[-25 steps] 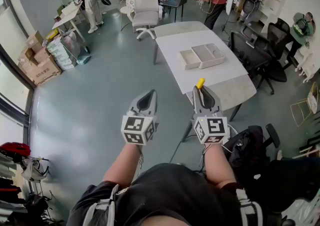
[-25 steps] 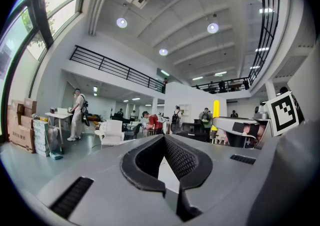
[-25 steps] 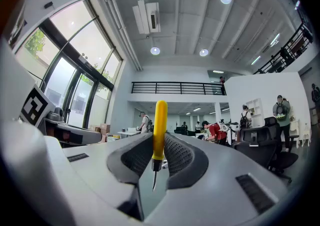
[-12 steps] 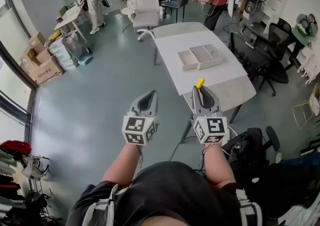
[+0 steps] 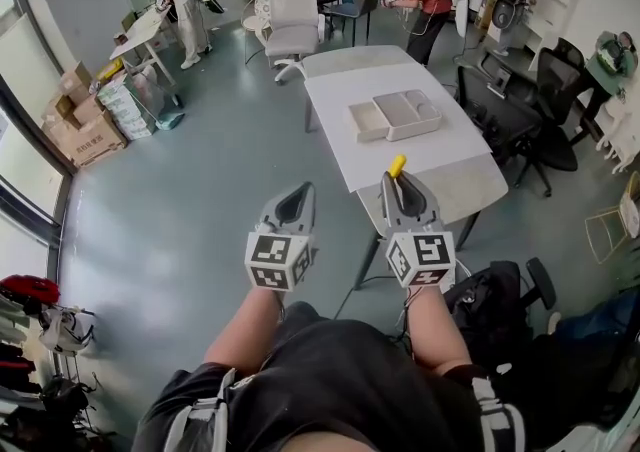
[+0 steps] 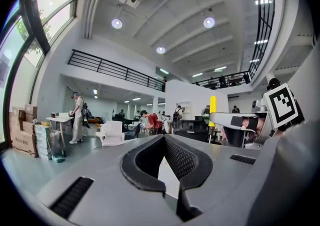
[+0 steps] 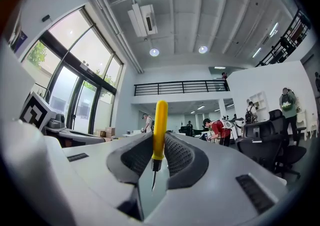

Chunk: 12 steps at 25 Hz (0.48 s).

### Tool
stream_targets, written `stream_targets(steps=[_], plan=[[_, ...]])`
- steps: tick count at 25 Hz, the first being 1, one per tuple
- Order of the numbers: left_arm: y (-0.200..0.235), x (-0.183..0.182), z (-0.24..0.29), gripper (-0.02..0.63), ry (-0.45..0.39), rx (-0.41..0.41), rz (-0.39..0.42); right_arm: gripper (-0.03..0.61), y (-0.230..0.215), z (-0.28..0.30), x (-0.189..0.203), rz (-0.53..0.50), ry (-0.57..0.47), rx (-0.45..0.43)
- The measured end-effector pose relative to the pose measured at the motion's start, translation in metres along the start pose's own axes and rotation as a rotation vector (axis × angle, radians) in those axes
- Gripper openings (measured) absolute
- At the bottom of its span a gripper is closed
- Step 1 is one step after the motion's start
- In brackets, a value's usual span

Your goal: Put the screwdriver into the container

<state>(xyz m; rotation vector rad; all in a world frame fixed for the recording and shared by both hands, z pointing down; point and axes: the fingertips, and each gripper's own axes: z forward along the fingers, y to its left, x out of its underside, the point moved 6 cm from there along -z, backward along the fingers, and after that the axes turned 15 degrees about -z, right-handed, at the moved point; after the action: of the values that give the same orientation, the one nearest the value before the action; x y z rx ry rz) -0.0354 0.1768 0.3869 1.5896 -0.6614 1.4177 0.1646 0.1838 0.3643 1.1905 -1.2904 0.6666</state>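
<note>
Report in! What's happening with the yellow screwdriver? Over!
Right gripper shut on screwdriver, yellow handle sticking out. Left gripper shut, empty. Container ahead on table, not reached yet. Nothing seen blocking the way.

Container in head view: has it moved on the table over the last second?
No. The container keeps the same spot and angle on the white table. Both drift slightly left together in the head view, so the camera moved, not the container.
</note>
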Motion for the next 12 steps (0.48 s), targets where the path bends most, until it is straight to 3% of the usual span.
stream_targets(steps=[5, 12], plan=[[0.007, 0.003, 0.016, 0.012, -0.005, -0.001, 0.008, 0.066, -0.003, 0.017, 0.01, 0.0, -0.007, -0.014], [0.051, 0.003, 0.055, 0.012, -0.001, 0.014, -0.001, 0.066, 0.0, 0.068, 0.024, -0.014, -0.002, -0.008]])
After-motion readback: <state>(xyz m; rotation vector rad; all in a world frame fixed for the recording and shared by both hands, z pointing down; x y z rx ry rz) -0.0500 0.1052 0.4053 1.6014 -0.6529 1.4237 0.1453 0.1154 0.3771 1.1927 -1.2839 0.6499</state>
